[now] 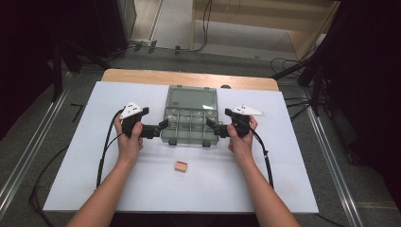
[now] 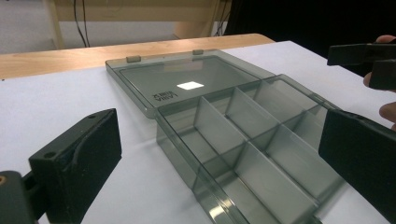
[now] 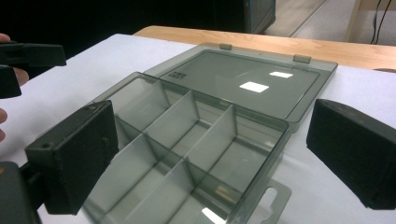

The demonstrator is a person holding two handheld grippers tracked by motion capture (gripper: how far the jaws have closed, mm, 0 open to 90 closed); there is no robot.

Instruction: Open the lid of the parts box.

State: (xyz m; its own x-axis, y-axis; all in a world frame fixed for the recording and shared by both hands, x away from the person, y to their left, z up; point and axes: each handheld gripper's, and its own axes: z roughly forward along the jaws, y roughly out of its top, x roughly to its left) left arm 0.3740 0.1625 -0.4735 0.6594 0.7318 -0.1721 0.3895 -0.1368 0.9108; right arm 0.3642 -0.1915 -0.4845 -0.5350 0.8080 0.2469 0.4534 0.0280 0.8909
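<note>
flanking a clear grey plastic compartment box [image 1: 189, 124], the left gripper [image 1: 161, 126] and the right gripper [image 1: 211, 125] point inward at it from either side, each held in a hand. in the left gripper view the left gripper's two black jaws stand wide apart with nothing between them but the near end of the box; in the right gripper view the right gripper's jaws are likewise spread wide, framing the opposite end. neither touches the box as far as the high view lets me tell.

the box sits open near the middle of the white sheet [image 1: 71, 165] that covers the wooden table [image 1: 142, 75], its divided tray toward the person and its lid [image 1: 193, 98] lying flat on the far side, joined by two small hinges [image 2: 133, 59]. the compartments [image 3: 187, 140] look empty. embossed lettering [image 2: 164, 96] sits on the lid near its corner, too small and upside down to read. a hang tab [image 3: 275, 193] projects from the tray's front edge.

a small tan block with a reddish edge [image 1: 180, 166] lies on the sheet nearer the person, well apart from the box, between the forearms.
</note>
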